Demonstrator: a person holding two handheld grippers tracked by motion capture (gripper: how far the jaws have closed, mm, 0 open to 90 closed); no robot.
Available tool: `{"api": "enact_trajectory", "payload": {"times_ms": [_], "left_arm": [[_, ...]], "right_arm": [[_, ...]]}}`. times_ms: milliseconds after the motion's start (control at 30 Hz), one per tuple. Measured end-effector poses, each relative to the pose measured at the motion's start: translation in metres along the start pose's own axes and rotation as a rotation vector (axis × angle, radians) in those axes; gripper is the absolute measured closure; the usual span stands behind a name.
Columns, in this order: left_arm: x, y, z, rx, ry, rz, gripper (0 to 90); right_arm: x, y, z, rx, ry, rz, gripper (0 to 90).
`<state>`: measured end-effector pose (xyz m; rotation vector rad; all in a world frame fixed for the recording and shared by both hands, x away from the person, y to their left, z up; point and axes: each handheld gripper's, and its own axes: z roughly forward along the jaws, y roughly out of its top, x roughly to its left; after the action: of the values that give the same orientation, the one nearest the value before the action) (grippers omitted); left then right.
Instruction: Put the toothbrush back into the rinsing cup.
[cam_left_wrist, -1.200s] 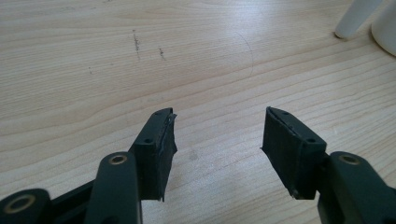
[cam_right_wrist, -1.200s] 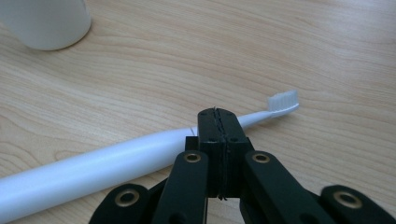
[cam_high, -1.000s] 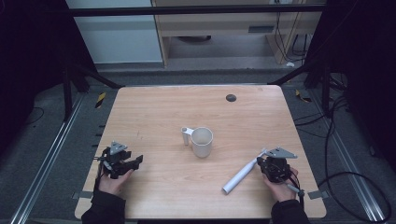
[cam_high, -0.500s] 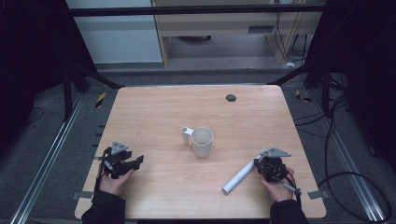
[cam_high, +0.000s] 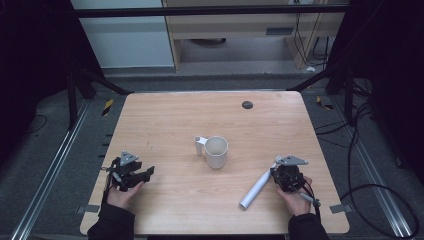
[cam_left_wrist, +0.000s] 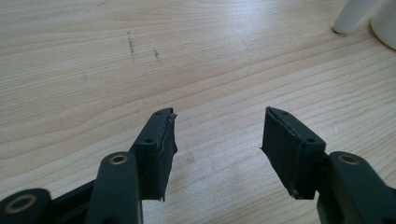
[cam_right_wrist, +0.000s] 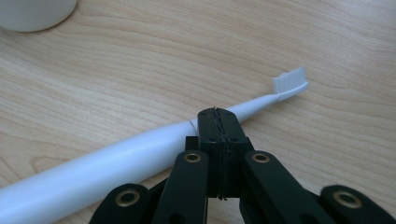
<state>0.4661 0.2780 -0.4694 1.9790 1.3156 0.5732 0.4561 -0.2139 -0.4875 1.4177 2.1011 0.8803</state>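
From above, the white mug (cam_high: 216, 151) stands mid-table, its handle turned toward my left side. My left gripper (cam_high: 131, 171) rests well to the mug's left, nearer me. My right gripper (cam_high: 286, 175) sits to the mug's right, just beside the brush end of the white electric toothbrush (cam_high: 256, 189), which lies flat and slants away from the mug toward me.

Along my left gripper (cam_left_wrist: 217, 135), the jaws stand apart over bare wood, the mug (cam_left_wrist: 385, 21) far off.

Along my right gripper (cam_right_wrist: 218, 122), the jaws are pressed together with nothing between them, the toothbrush (cam_right_wrist: 140, 149) lying just beyond their tips, the mug (cam_right_wrist: 35, 11) beyond it.
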Motion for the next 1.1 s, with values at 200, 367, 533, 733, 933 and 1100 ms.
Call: {"api": "enact_trajectory", "payload": {"times_ms": [200, 367, 533, 733, 933, 1100], "left_arm": [[0.000, 0.000, 0.000, 0.000, -0.001, -0.001, 43.7], [0.000, 0.000, 0.000, -0.001, -0.002, 0.000, 43.7], [0.000, 0.000, 0.000, -0.001, -0.004, -0.002, 43.7], [0.000, 0.000, 0.000, -0.001, -0.004, 0.000, 43.7], [0.000, 0.000, 0.000, -0.003, -0.006, 0.002, 43.7], [0.000, 0.000, -0.001, -0.005, -0.007, -0.003, 43.7]], "right_arm": [[-0.002, 0.003, 0.005, 0.002, -0.002, 0.008, 90.0], [-0.004, 0.004, 0.008, 0.004, 0.006, 0.021, 90.0], [-0.005, 0.008, 0.014, 0.006, 0.012, 0.023, 90.0], [-0.003, 0.013, 0.021, 0.008, 0.008, 0.017, 90.0], [-0.004, 0.016, 0.023, 0.008, 0.004, 0.015, 90.0], [-0.003, 0.018, 0.014, -0.032, 0.026, 0.026, 89.7]]}}
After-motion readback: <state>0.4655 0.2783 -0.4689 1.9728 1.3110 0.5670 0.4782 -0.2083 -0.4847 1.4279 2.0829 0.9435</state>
